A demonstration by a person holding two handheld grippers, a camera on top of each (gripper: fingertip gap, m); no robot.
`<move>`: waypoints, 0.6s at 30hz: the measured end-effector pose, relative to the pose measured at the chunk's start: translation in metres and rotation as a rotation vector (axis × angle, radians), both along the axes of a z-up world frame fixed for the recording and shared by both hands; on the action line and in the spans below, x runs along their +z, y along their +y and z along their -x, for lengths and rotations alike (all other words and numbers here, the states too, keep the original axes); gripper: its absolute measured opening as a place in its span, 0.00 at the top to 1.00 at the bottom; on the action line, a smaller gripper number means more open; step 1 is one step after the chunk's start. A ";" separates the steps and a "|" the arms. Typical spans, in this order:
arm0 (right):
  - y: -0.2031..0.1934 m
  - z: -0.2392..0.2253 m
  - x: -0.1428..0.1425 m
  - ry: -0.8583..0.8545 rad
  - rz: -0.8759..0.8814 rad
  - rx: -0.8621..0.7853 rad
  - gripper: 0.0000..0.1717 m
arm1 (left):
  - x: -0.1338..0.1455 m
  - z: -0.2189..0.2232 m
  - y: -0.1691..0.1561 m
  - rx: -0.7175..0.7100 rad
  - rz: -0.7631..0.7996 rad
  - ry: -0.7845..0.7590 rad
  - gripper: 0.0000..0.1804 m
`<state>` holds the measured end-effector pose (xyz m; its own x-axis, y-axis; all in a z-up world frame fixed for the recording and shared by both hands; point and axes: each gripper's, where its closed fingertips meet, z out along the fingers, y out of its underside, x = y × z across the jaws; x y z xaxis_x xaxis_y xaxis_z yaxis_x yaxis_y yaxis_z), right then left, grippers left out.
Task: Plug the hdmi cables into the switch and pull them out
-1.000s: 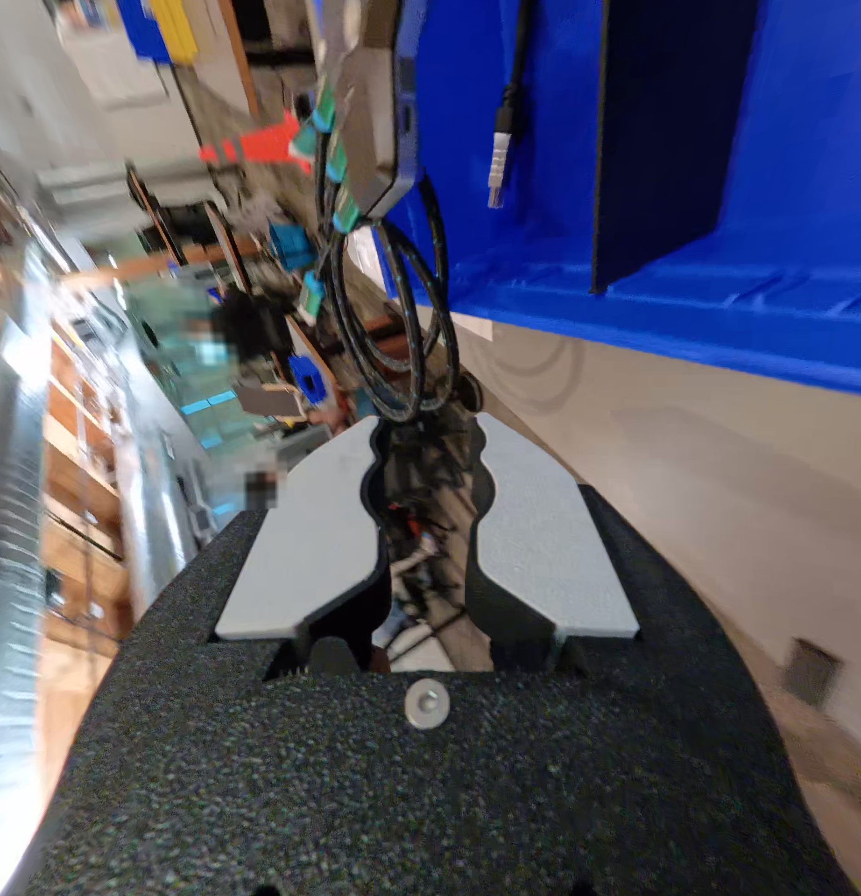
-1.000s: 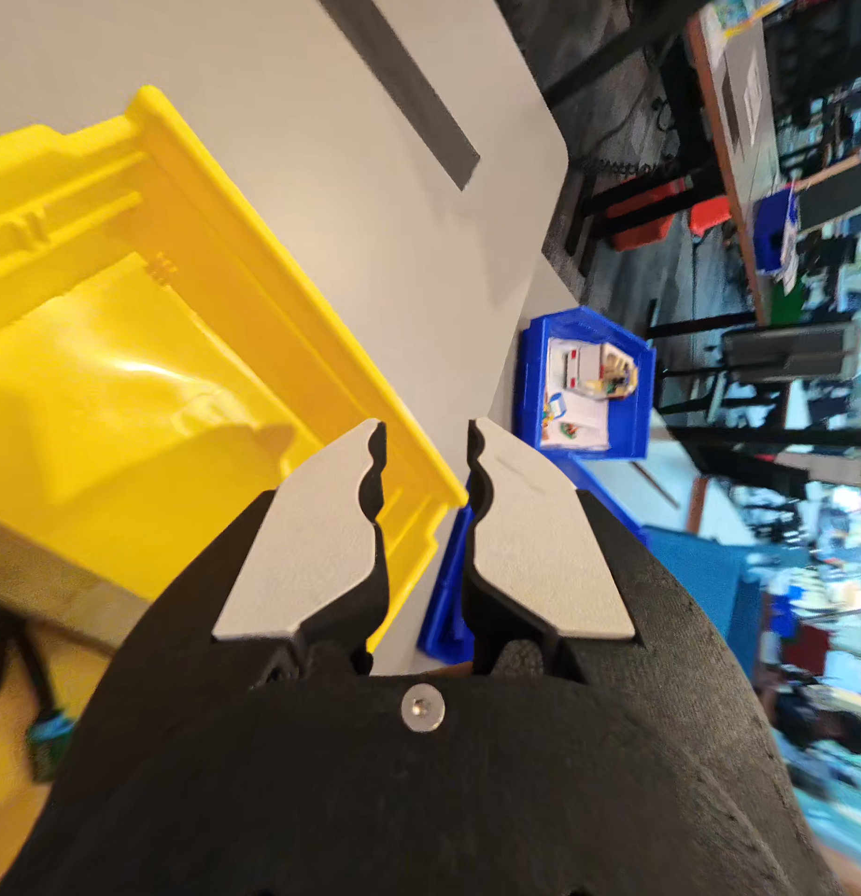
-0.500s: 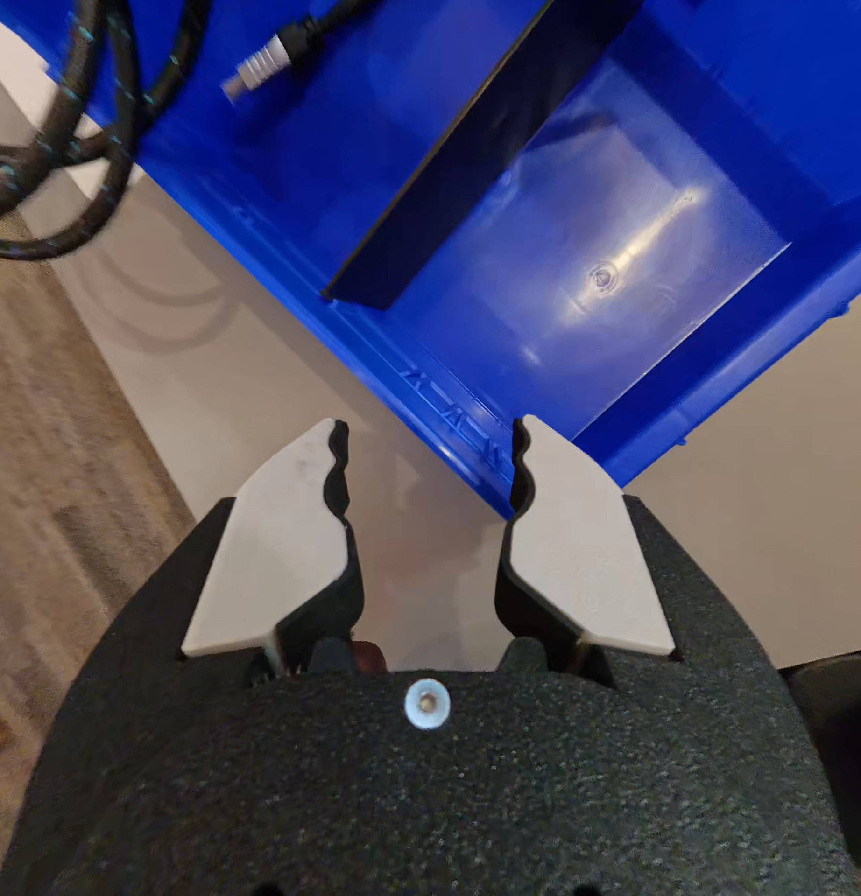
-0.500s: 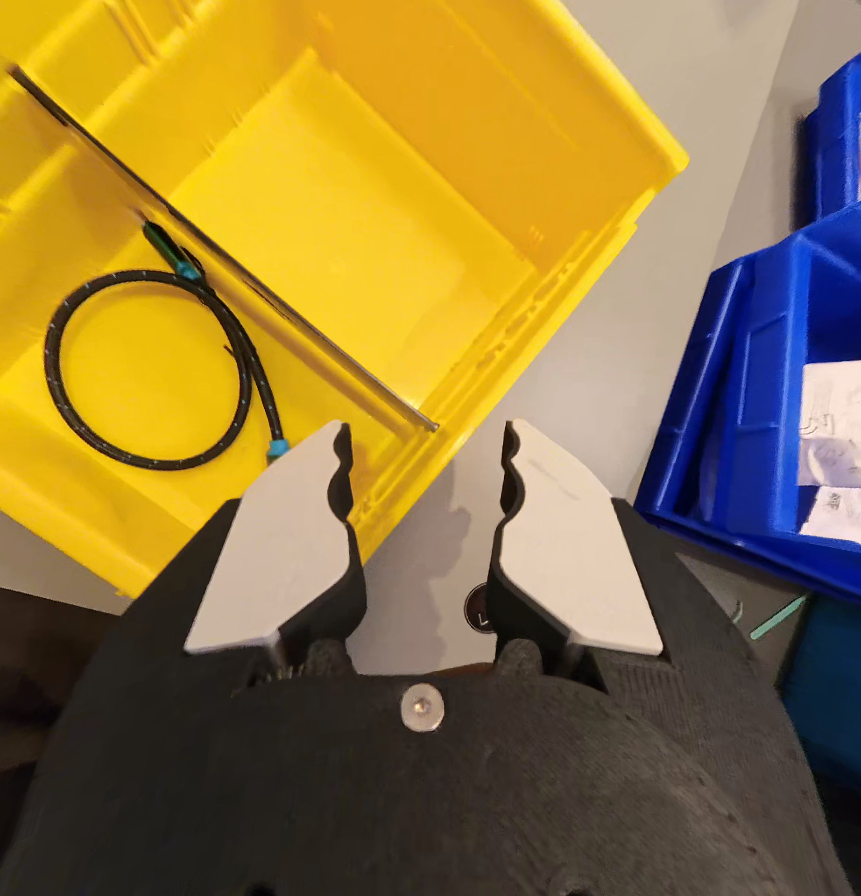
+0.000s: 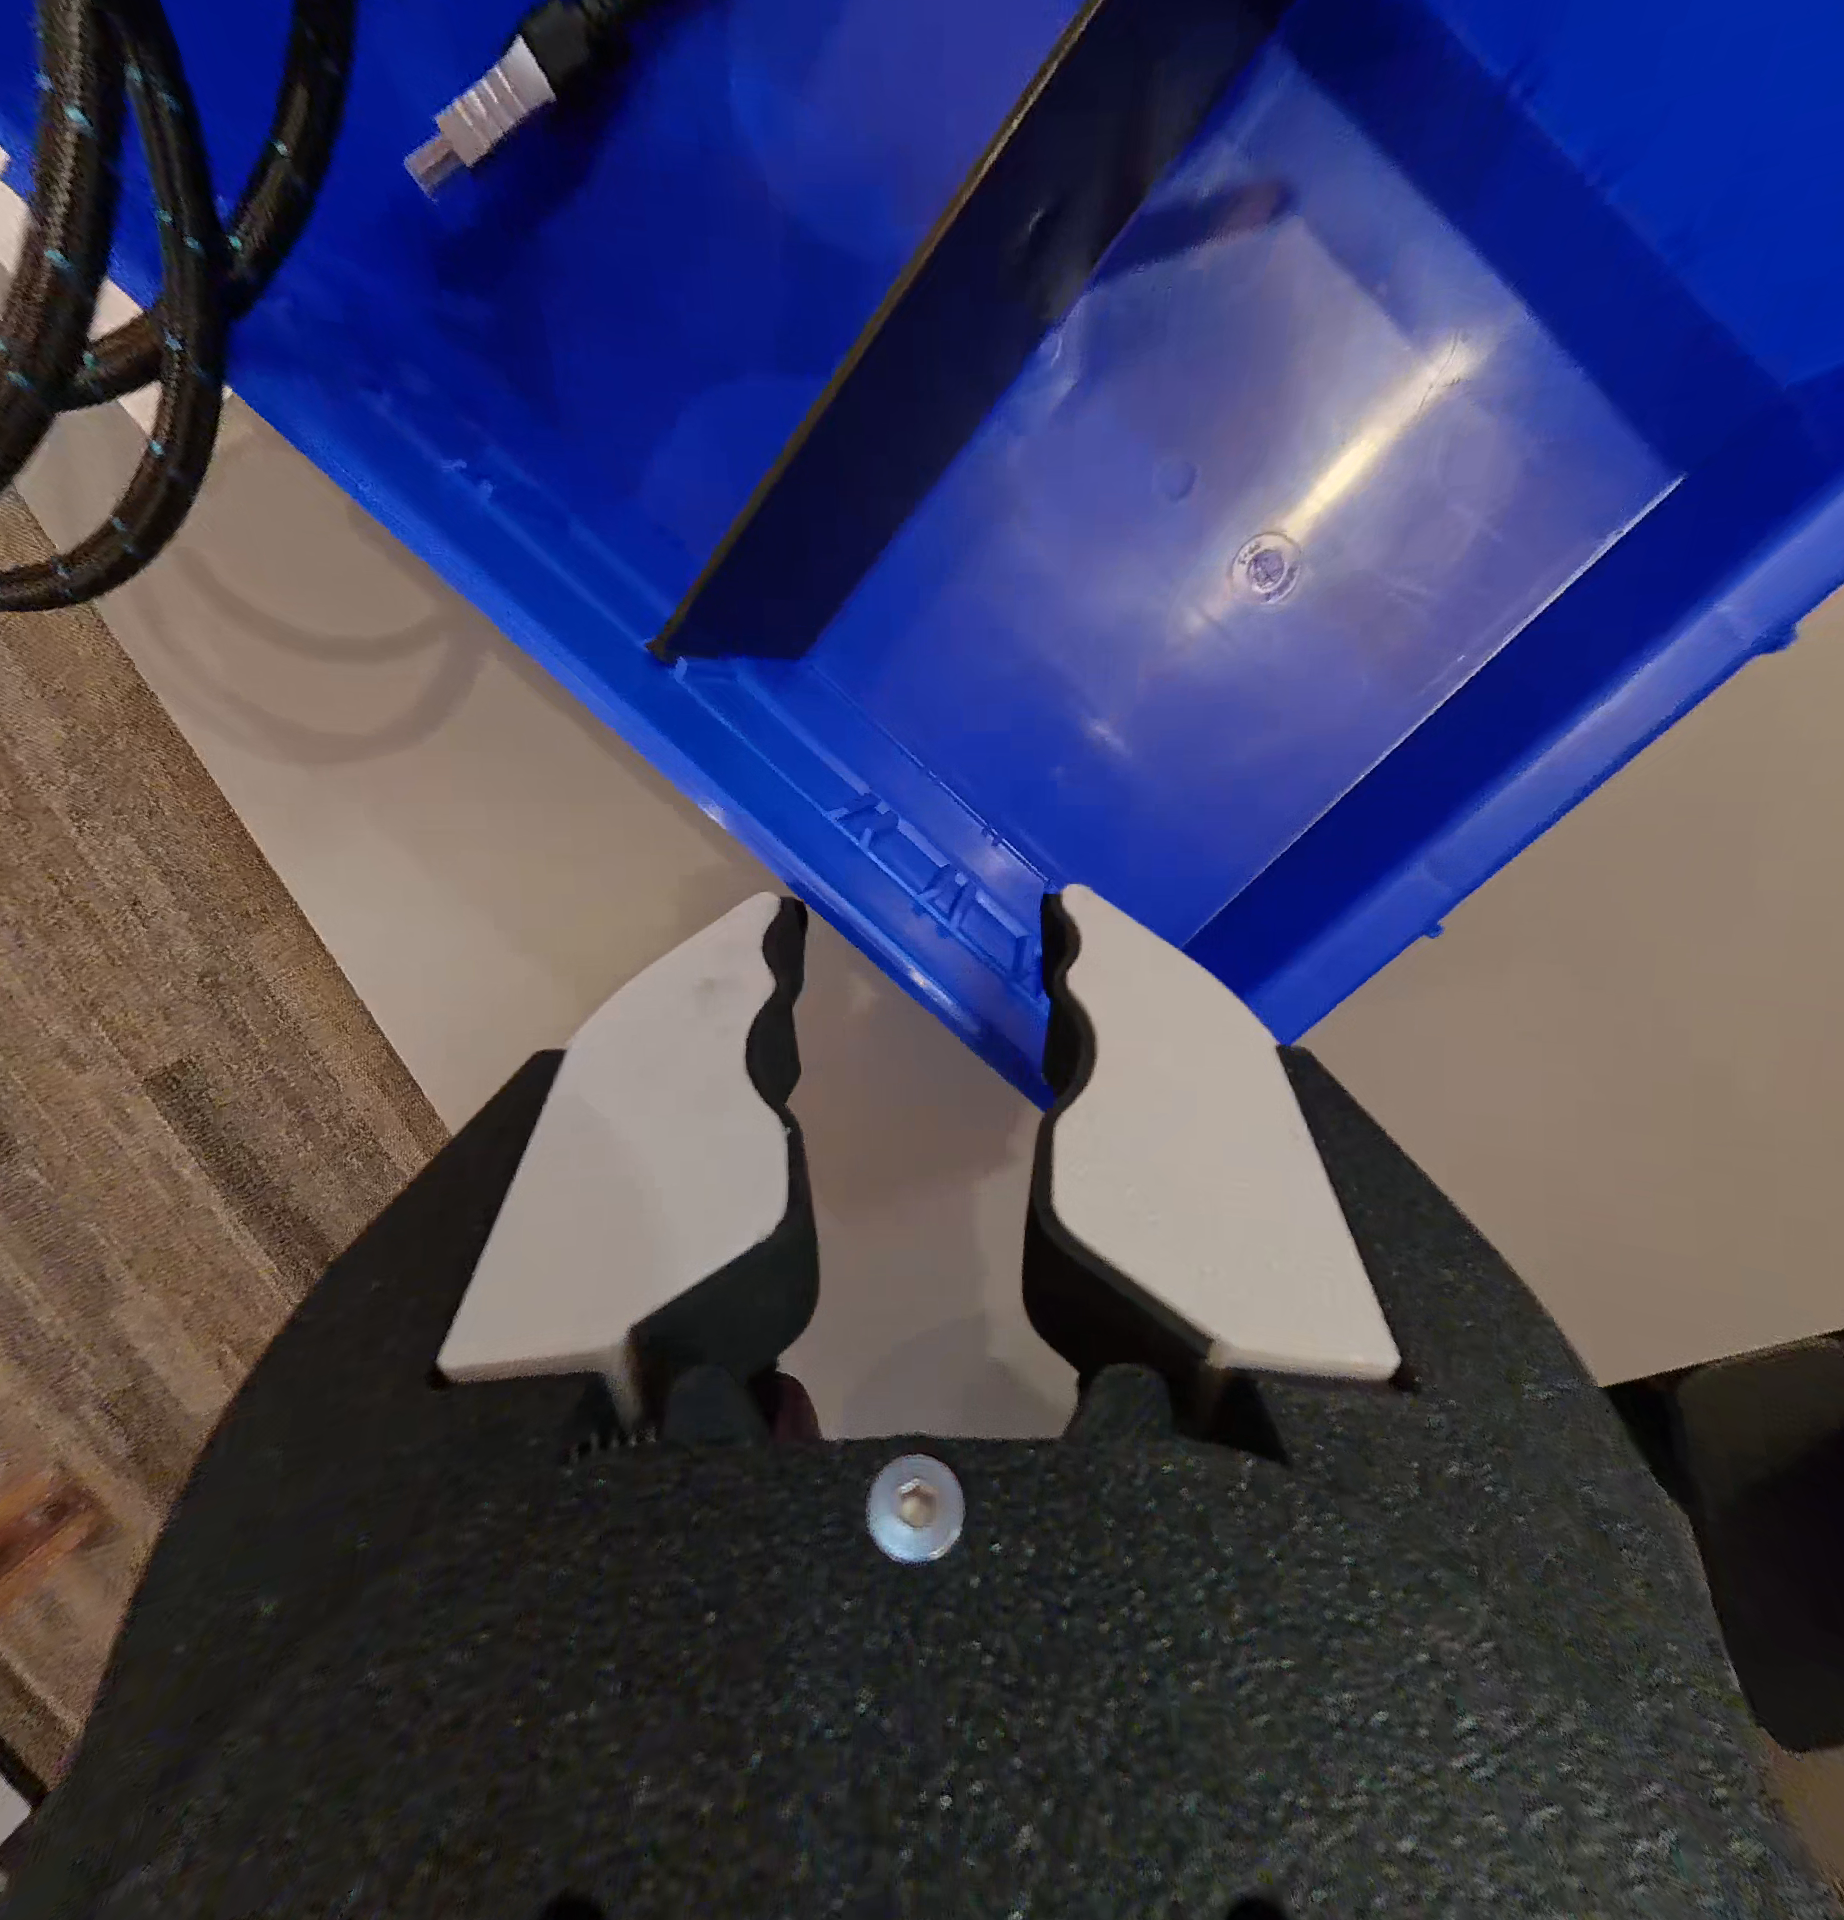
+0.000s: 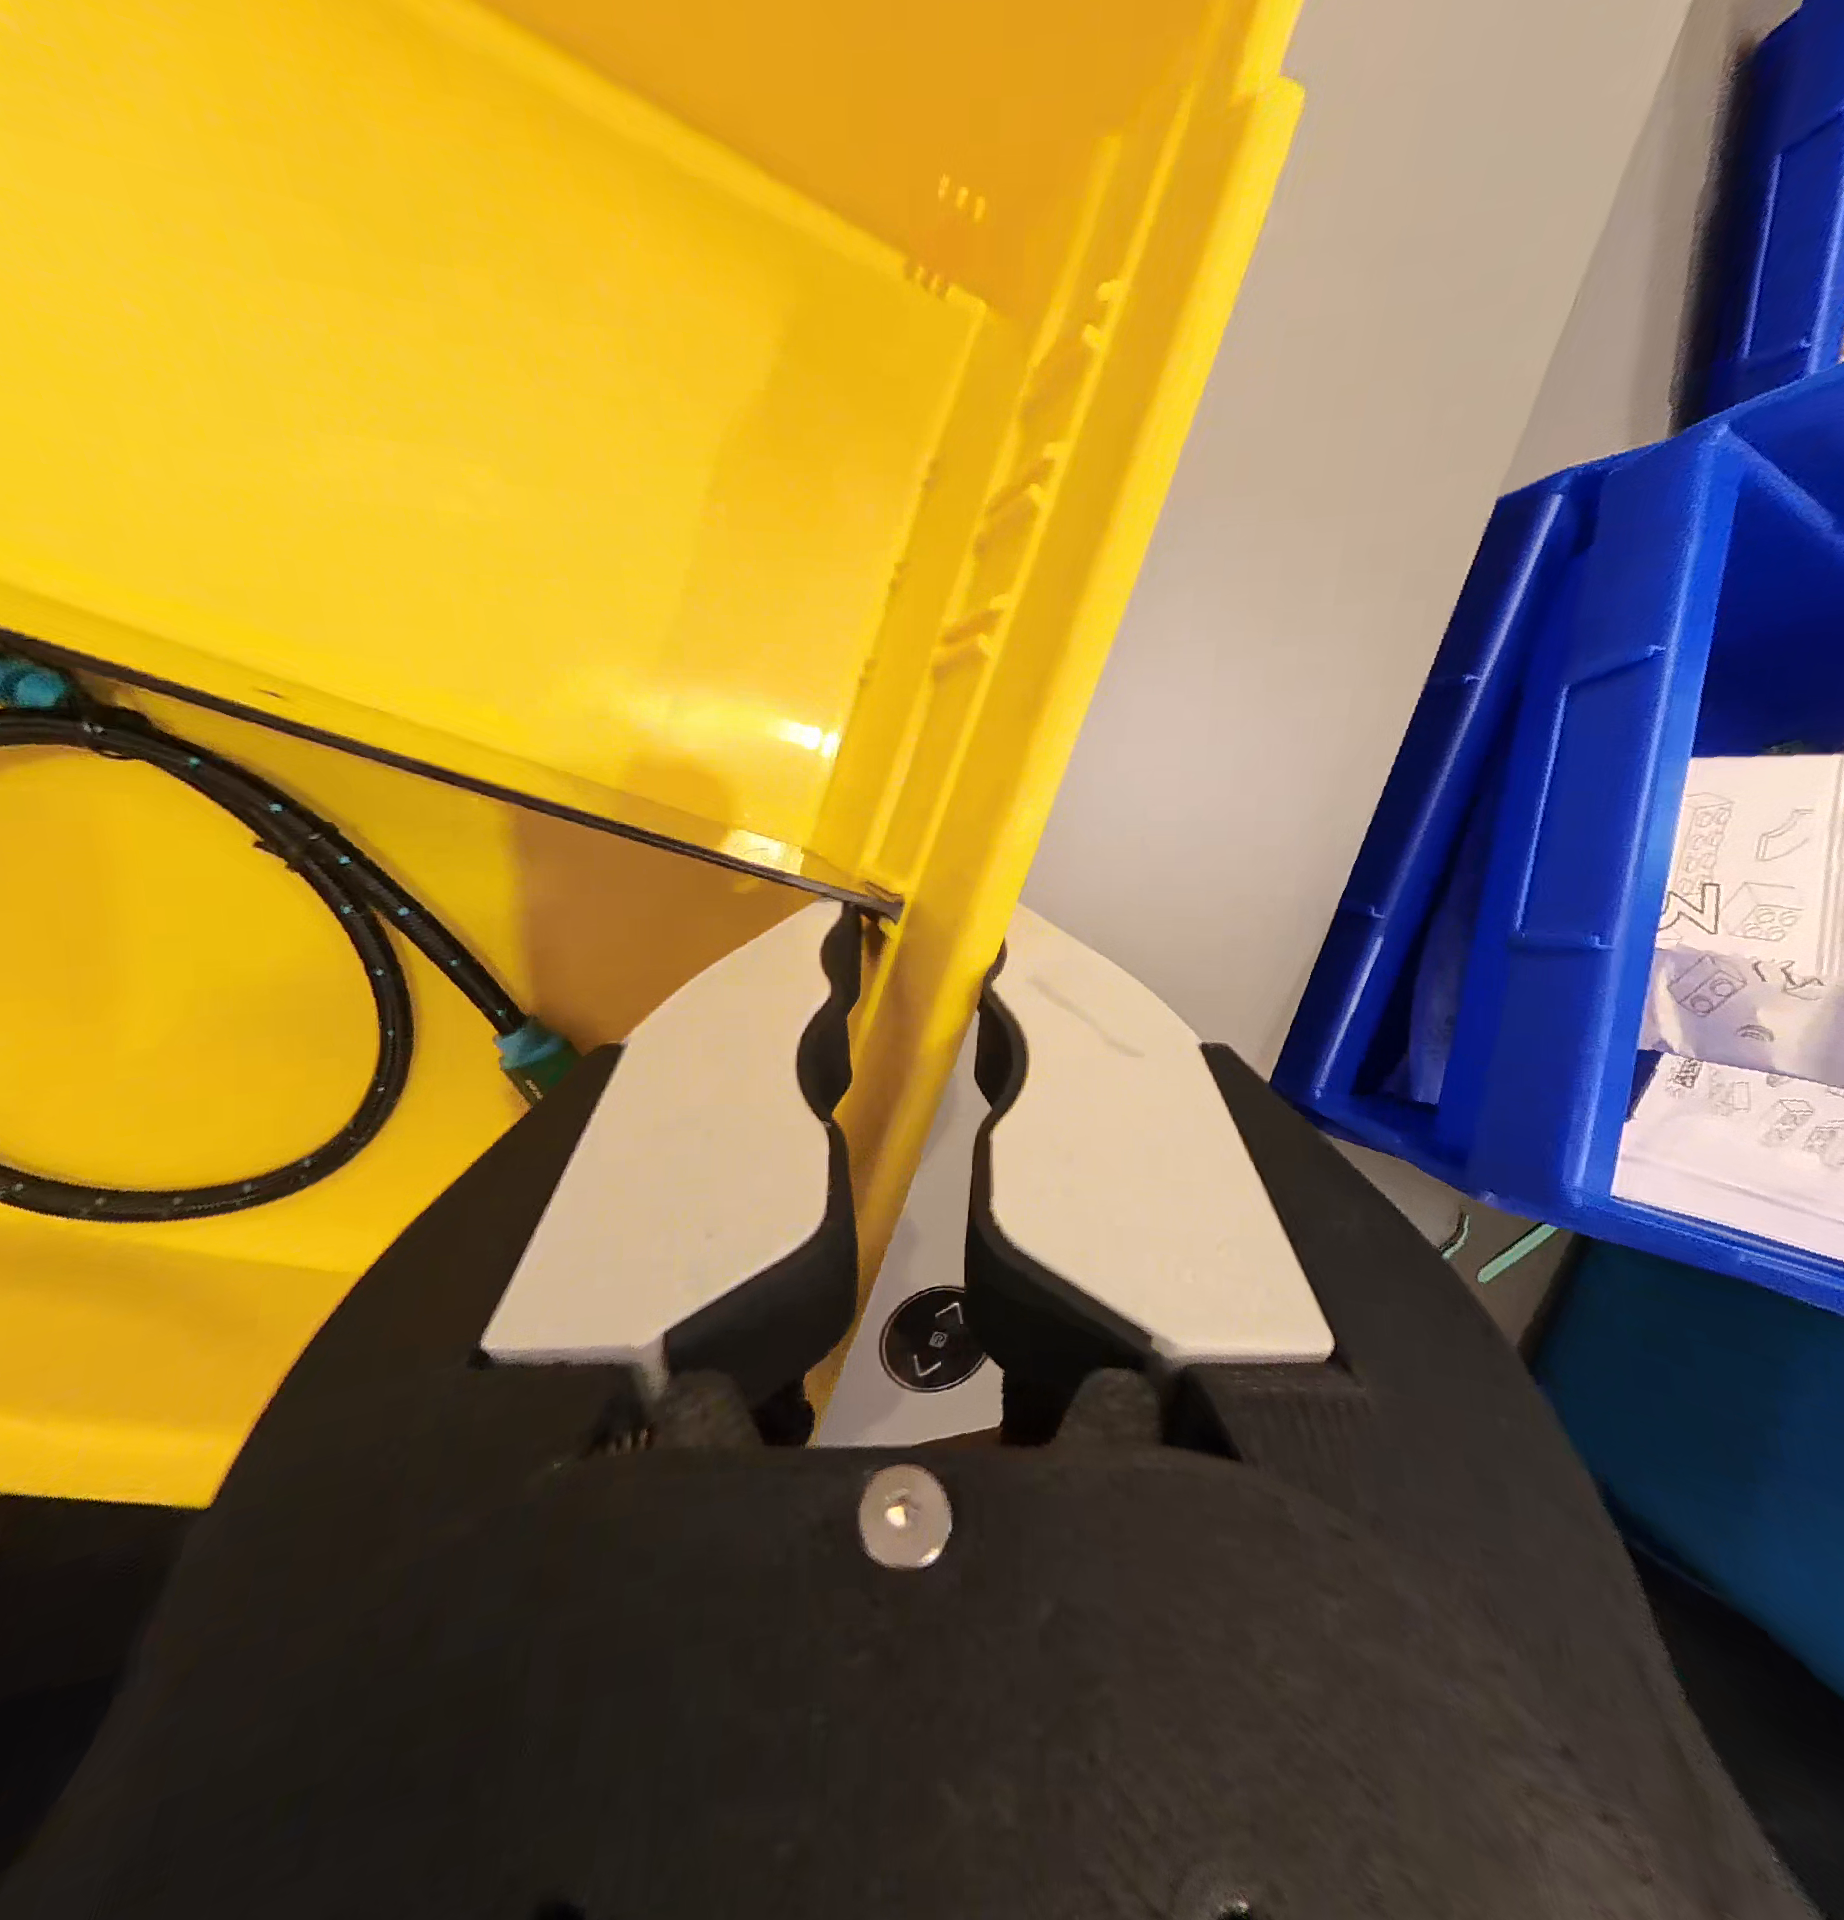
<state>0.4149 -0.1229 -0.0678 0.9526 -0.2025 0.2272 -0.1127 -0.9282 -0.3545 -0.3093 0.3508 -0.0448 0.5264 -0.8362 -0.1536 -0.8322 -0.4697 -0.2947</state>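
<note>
Both views have swung down from the blurred room onto the bins. The right claw (image 6: 913, 935), wide open half a second ago, now pinches the side wall of the yellow bin (image 6: 928, 1039) at lower centre, pads on both faces. The left claw (image 5: 918, 925) has narrowed yet stays open astride the blue bin (image 5: 939, 883) rim. Both bins sit on a pale desk (image 5: 398, 831); carpet (image 5: 118, 935) fills the left edge

One blue bin (image 5: 1188, 436) with one black divider (image 5: 959, 343) lies ahead of the left fingers. One yellow bin (image 6: 544, 364), one coiled black cable (image 6: 274, 935) and two blue bins (image 6: 1583, 831) surround the right fingers.
</note>
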 end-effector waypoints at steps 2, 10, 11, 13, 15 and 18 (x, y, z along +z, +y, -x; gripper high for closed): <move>0.001 -0.001 0.000 0.005 0.005 0.002 0.89 | -0.004 0.000 0.000 0.002 0.006 0.015 0.73; 0.009 -0.009 0.000 0.015 -0.015 -0.012 0.90 | -0.002 -0.004 0.006 0.023 0.059 -0.011 0.72; 0.010 -0.010 0.000 0.015 -0.017 -0.015 0.90 | 0.001 -0.006 0.007 0.024 0.061 -0.025 0.72; 0.012 -0.011 0.000 0.016 -0.017 -0.021 0.90 | 0.006 -0.008 0.009 0.028 0.054 -0.045 0.71; 0.014 -0.013 0.000 0.015 -0.017 -0.025 0.90 | 0.005 -0.006 0.012 0.042 0.050 -0.025 0.72; 0.019 -0.016 0.000 0.018 -0.025 -0.034 0.90 | -0.009 0.005 0.016 0.061 0.069 0.070 0.76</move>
<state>0.4308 -0.1039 -0.0675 0.9489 -0.2404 0.2044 -0.1509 -0.9145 -0.3754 -0.3141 0.3663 -0.0538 0.5663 -0.8131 -0.1351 -0.8191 -0.5369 -0.2023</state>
